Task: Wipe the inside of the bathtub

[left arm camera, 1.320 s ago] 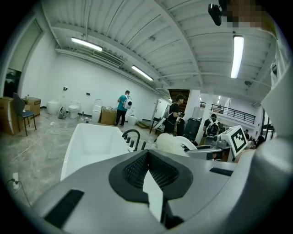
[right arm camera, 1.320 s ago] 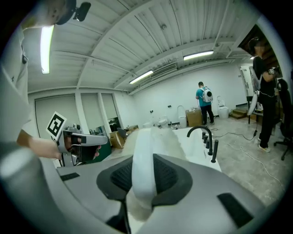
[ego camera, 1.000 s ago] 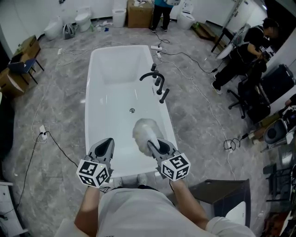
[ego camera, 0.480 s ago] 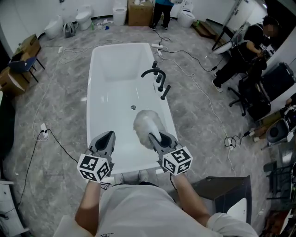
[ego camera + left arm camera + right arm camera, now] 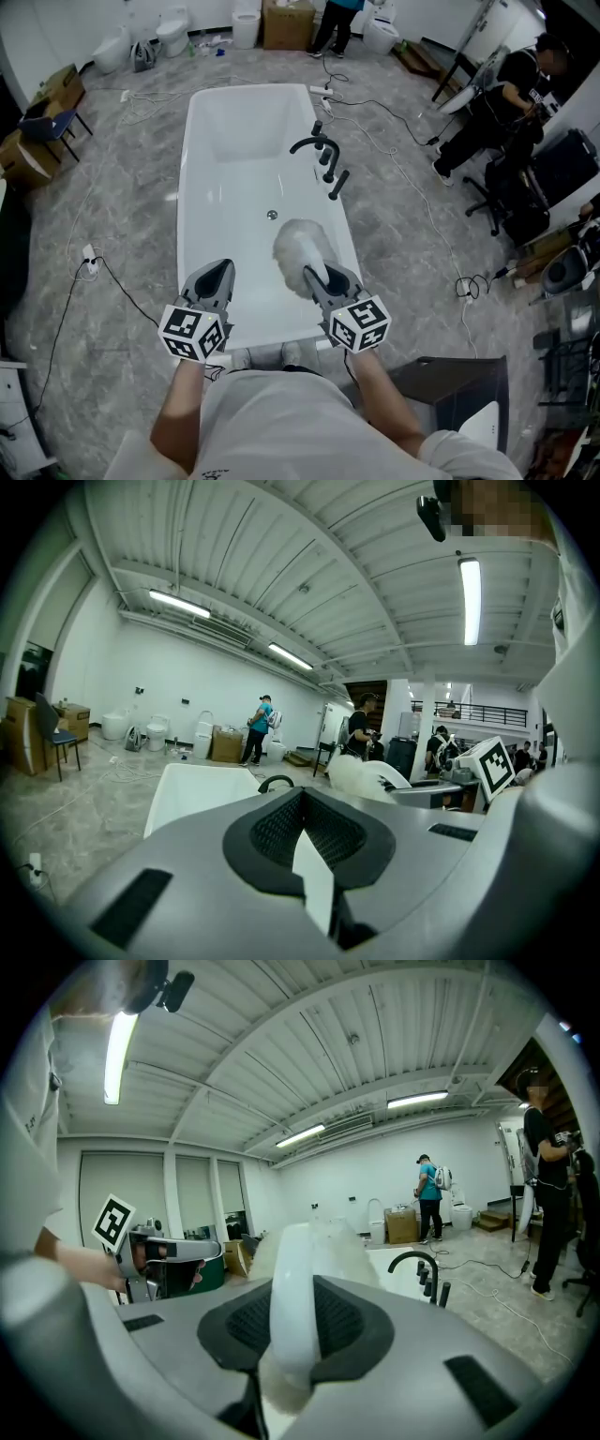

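Observation:
A white freestanding bathtub (image 5: pixel 202 187) lies lengthwise ahead of me, with a black faucet (image 5: pixel 317 148) on its right rim and a drain (image 5: pixel 272 215) in its floor. My right gripper (image 5: pixel 316 273) is shut on the white handle (image 5: pixel 292 1279) of a fluffy white duster (image 5: pixel 300 246), whose head hangs over the tub's near right part. My left gripper (image 5: pixel 219 273) is shut on nothing and hovers over the tub's near left rim. In the left gripper view the tub (image 5: pixel 192 789) and the duster (image 5: pixel 361 773) show beyond the shut left gripper (image 5: pixel 305 850).
Cables (image 5: pixel 394 169) trail over the grey floor on both sides of the tub. A person sits at the right (image 5: pixel 497 122) and another stands at the back (image 5: pixel 333 23). Toilets (image 5: pixel 173 33) and a cardboard box (image 5: pixel 286 23) stand behind; a dark cabinet (image 5: pixel 450 398) is near right.
Almost nothing: the view has drifted slightly, and both grippers and the duster keep their places over the tub's near end.

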Demonstrator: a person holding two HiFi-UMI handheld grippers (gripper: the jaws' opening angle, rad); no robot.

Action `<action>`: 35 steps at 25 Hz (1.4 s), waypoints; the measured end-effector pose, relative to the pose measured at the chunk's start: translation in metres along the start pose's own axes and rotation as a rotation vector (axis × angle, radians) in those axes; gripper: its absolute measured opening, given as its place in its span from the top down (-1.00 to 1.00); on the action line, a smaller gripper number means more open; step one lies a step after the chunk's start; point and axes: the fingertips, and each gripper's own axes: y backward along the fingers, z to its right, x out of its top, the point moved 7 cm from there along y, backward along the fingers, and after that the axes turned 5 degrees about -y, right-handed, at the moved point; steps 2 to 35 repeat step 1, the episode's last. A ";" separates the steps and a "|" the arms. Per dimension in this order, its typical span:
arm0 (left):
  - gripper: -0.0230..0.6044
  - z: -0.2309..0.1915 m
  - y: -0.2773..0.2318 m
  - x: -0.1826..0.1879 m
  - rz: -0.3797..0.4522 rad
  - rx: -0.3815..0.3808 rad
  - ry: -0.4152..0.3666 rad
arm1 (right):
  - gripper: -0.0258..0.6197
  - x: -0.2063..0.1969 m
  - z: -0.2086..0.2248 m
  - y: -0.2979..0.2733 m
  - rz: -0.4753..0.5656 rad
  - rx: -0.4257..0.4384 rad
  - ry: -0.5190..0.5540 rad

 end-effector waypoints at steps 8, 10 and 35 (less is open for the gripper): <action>0.91 -0.002 0.001 0.000 0.001 0.003 0.001 | 0.63 0.000 -0.002 -0.001 -0.002 -0.001 0.002; 0.91 -0.002 0.001 0.000 0.001 0.003 0.001 | 0.63 0.000 -0.002 -0.001 -0.002 -0.001 0.002; 0.91 -0.002 0.001 0.000 0.001 0.003 0.001 | 0.63 0.000 -0.002 -0.001 -0.002 -0.001 0.002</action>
